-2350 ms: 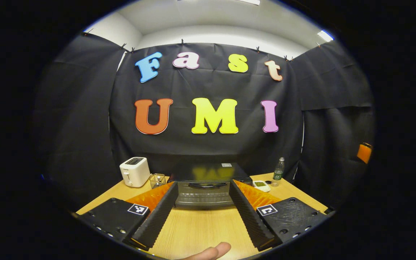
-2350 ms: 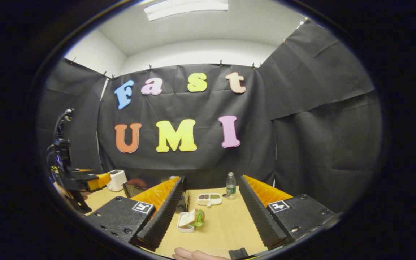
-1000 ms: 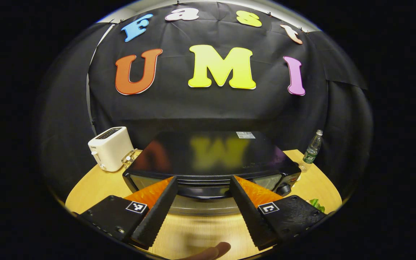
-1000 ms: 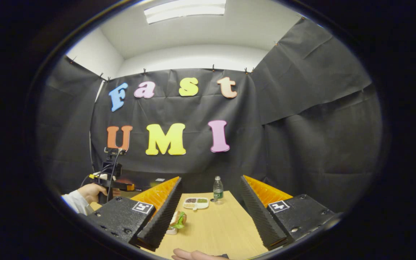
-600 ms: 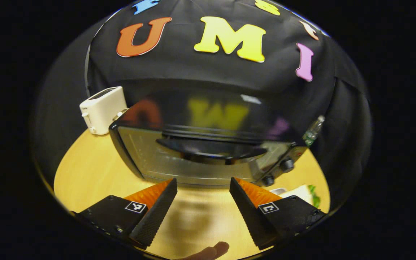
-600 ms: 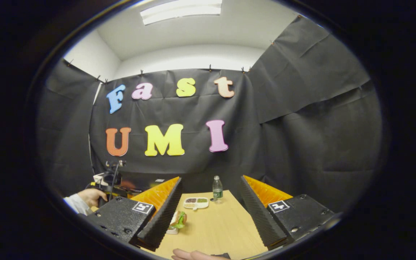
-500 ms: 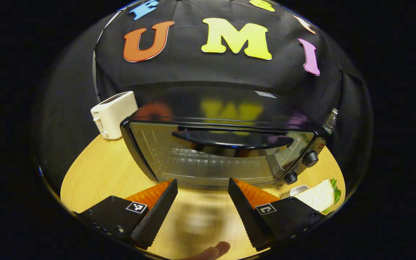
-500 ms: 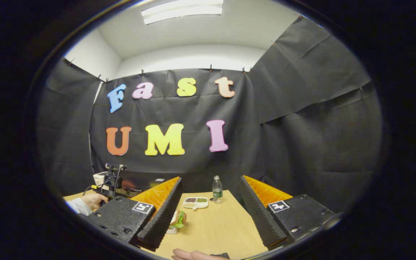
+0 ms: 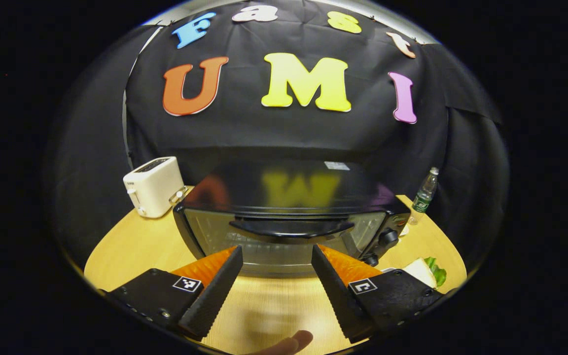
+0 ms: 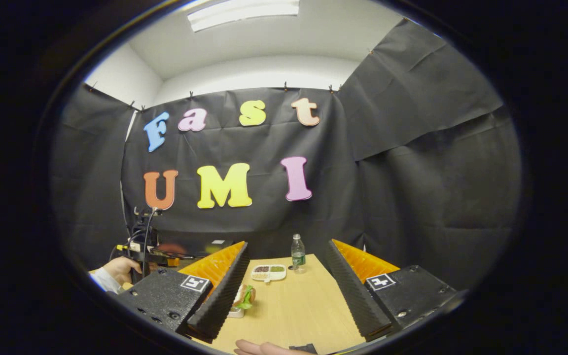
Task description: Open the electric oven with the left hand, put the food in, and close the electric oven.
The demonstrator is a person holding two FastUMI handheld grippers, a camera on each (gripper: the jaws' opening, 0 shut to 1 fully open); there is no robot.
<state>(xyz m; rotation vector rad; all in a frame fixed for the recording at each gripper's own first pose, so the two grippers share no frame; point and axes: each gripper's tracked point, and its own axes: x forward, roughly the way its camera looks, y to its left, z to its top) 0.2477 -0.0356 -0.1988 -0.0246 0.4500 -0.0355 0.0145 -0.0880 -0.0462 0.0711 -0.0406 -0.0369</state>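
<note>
While the toaster oven (image 9: 284, 217) door's shut, left gripper (image 9: 276, 256) gapes wide near its handle (image 9: 291, 228); right gripper (image 10: 286, 254) wide too, sandwich (image 10: 244, 297) w/in reach.

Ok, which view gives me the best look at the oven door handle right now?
The left gripper view. The handle sits dead ahead across the closed glass door of the oven, just beyond the open left gripper. In the right gripper view, the oven is just a dark sliver at far left; I can't make out its handle.
</note>
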